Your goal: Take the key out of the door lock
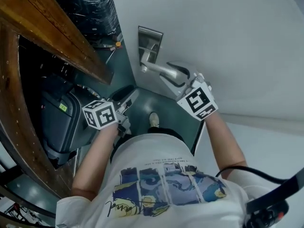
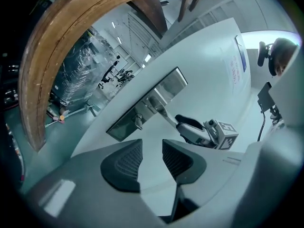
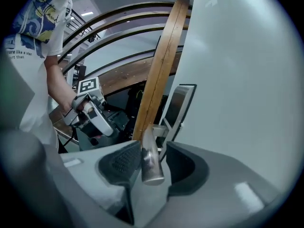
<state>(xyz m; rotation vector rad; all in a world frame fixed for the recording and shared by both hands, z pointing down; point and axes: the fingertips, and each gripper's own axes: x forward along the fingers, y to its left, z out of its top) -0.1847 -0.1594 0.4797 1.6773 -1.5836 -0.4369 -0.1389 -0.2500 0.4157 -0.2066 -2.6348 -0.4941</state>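
Key, I think, is sitting at the lock plate's lower end. My right gripper is straddling the handle, jaws apart; left gripper is gaping empty. Next, I'm reaching for the key.

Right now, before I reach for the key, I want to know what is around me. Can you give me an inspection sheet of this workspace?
Surface: white door, plain apart from its fittings.
Job's things: key sits in the lock plate, beside the pivot of the lever handle.
Clutter: plastic-wrapped stack on the floor beyond the door.
Grippers: left gripper is open and empty, aimed at the door near the key. Right gripper is open, with the handle's end between its jaws.
Cables: black cable by the person's right arm.
Surroundings: wooden beam, dark green floor.
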